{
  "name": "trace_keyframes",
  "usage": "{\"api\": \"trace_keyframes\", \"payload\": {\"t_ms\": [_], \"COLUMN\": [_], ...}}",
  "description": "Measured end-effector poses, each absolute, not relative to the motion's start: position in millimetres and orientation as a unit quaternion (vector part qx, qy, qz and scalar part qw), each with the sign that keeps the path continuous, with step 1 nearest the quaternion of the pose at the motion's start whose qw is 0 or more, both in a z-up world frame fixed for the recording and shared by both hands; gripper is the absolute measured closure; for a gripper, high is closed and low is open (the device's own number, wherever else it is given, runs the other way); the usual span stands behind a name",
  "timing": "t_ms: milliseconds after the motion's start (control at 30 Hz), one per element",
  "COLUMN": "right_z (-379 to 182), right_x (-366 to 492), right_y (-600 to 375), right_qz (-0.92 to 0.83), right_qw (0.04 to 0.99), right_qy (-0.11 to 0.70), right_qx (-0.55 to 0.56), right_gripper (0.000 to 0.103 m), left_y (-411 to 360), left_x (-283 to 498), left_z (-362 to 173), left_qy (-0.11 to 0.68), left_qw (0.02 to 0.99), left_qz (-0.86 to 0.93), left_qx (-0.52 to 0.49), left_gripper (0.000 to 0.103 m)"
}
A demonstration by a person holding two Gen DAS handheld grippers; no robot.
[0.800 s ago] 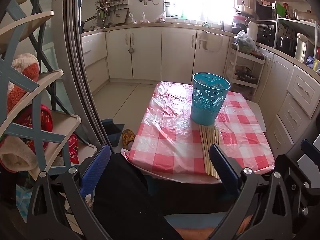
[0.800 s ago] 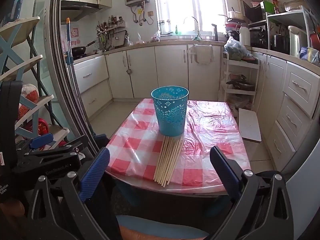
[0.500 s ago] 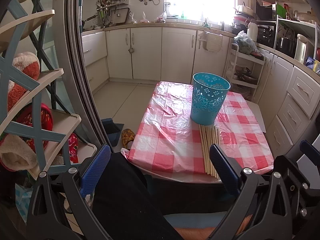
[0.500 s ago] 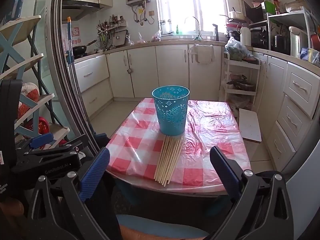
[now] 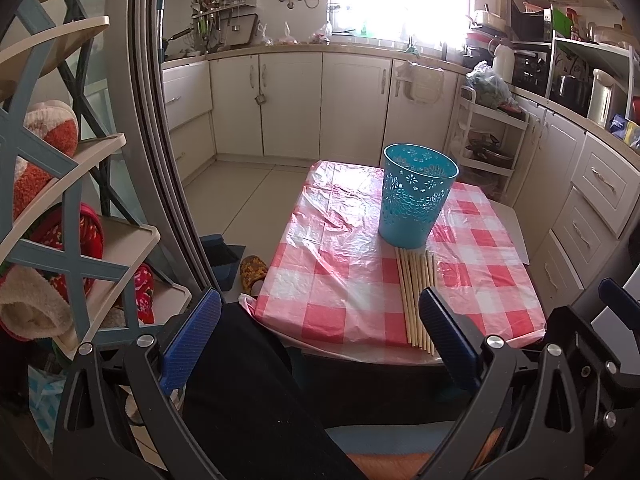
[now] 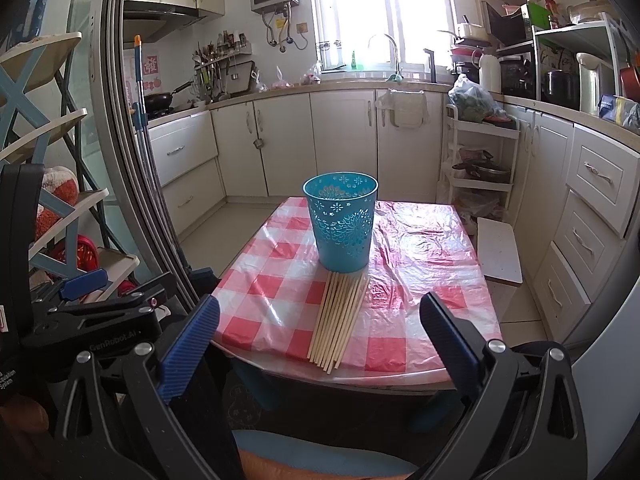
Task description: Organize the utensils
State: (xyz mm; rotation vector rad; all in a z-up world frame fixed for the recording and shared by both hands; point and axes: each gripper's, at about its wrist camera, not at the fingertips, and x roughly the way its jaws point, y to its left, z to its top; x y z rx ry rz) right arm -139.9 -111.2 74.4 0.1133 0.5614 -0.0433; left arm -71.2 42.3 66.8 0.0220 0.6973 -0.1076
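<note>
A bundle of several wooden chopsticks (image 6: 339,315) lies flat on a small table with a red-and-white checked cloth (image 6: 276,276), its far ends against a teal perforated plastic cup (image 6: 342,226). The left wrist view shows the same chopsticks (image 5: 416,296) and cup (image 5: 418,195) further to the right. My left gripper (image 5: 320,332) and right gripper (image 6: 320,334) both hover short of the table's near edge, jaws wide open with nothing between them. The left gripper's black body also shows in the right wrist view, at lower left.
A tiered shelf rack (image 5: 80,184) with red and white cloth items stands at the left beside a sliding-door frame (image 5: 168,168). Kitchen cabinets (image 6: 304,140) run along the back and right. A white board (image 6: 498,250) leans by the table's right side. A dark-clad leg (image 5: 240,392) lies below.
</note>
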Motion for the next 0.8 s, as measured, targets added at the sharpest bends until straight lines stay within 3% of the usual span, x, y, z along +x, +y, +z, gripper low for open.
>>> {"api": "trace_keyframes", "payload": {"t_ms": [800], "right_z": [75.9], "right_x": [-142.0], "right_y": [-112.2], "right_qz": [-0.021], "right_qw": [0.959], "right_qy": [0.276], "right_qx": [0.057], "right_gripper": [0.007], "left_y": [45.8], "left_x": [-69.1], "left_z": [62.8], "left_qy": [0.349], "left_qw": [0.935], "left_qz": [-0.066], "left_qx": [0.009], "left_gripper": [0.008]}}
